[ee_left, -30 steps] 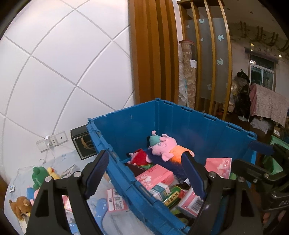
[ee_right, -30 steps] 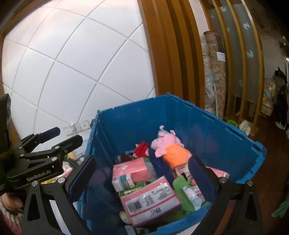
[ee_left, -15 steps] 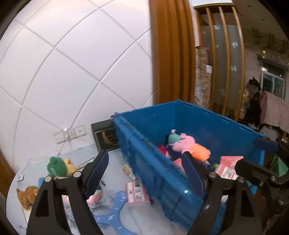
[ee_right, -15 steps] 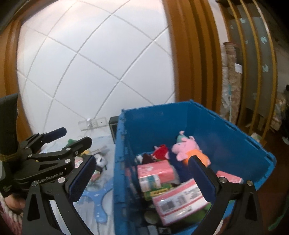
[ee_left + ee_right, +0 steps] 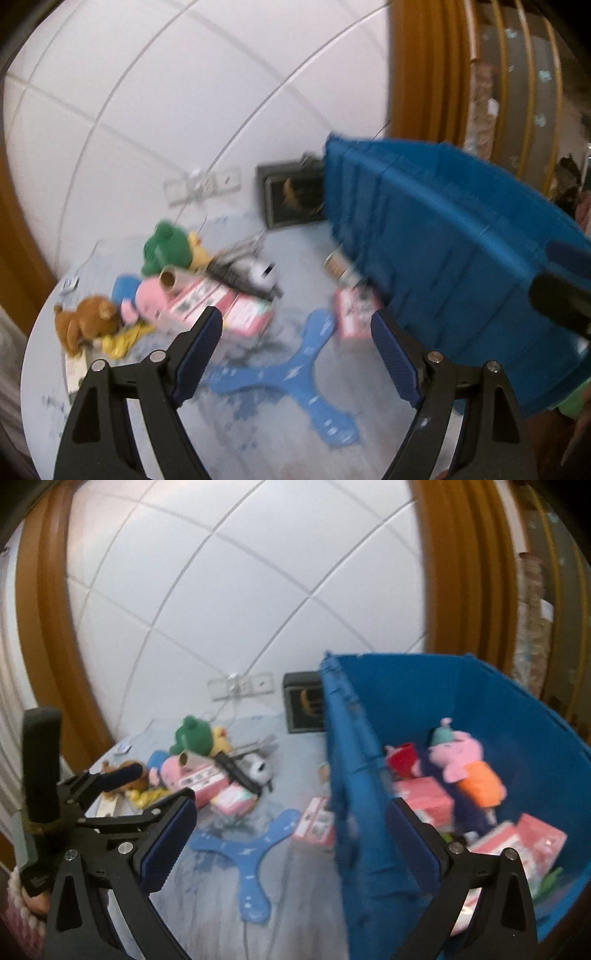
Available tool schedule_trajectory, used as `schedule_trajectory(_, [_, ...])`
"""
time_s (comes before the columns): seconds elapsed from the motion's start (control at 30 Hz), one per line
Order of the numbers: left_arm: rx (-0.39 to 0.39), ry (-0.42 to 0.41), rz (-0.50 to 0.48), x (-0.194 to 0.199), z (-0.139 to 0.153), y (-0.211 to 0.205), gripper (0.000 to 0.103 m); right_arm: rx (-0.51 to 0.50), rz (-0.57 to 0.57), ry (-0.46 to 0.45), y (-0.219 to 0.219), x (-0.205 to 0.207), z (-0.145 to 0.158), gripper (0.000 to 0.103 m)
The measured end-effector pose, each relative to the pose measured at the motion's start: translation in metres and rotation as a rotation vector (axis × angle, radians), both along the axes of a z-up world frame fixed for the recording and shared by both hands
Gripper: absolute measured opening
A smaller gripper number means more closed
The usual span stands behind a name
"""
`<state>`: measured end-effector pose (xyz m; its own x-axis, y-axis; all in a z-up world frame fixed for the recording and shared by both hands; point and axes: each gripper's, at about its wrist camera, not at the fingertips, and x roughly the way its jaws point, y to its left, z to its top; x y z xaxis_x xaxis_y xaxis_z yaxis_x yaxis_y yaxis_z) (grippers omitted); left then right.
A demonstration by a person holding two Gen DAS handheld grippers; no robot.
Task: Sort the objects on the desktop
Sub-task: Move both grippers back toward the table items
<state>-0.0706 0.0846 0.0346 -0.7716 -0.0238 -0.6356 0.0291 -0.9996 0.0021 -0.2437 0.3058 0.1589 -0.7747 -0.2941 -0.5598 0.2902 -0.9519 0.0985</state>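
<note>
Left tongs (image 5: 295, 350): released, jaws spread wide with nothing between them, hanging over the table (image 5: 258, 435).
Right tongs (image 5: 288, 843): also released and empty, jaws astride the near wall of the blue crate (image 5: 354, 812).
Things to sort: a loose heap at the table's far left, with a green plush (image 5: 166, 251), a brown teddy (image 5: 81, 321), a pink plush (image 5: 146, 302), pink boxes (image 5: 236, 314) and a small white-and-black toy (image 5: 258, 273).
Nearest piece: a blue three-armed flat toy (image 5: 299, 373) lies directly ahead of the left tongs, one arm pointing toward the crate.
Beside the crate: a pink packet (image 5: 351, 314), touching or nearly touching the crate's outer wall.
Closer hand: the left, judging by how centred the heap and the flat toy sit in its view.
Already in the crate: a pink pig plush (image 5: 465, 760) and several pink boxes (image 5: 421, 797).
Hard to read: both views are smeared by motion; labels are illegible, and the bottom of the heap is hidden.
</note>
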Motion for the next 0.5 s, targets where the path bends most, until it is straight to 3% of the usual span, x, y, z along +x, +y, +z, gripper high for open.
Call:
schedule_trajectory(0.3, [-0.009,-0.204,0.126,-0.006,-0.084,-0.068,0.083,0.103,0.080,-0.023,-0.056,-0.014,-0.049,0.103])
schedule_trajectory(0.5, [0.022,-0.302,0.199,-0.007,-0.124,-0.108,0.083,0.091,0.131,-0.090,-0.081,-0.034,-0.074,0.103])
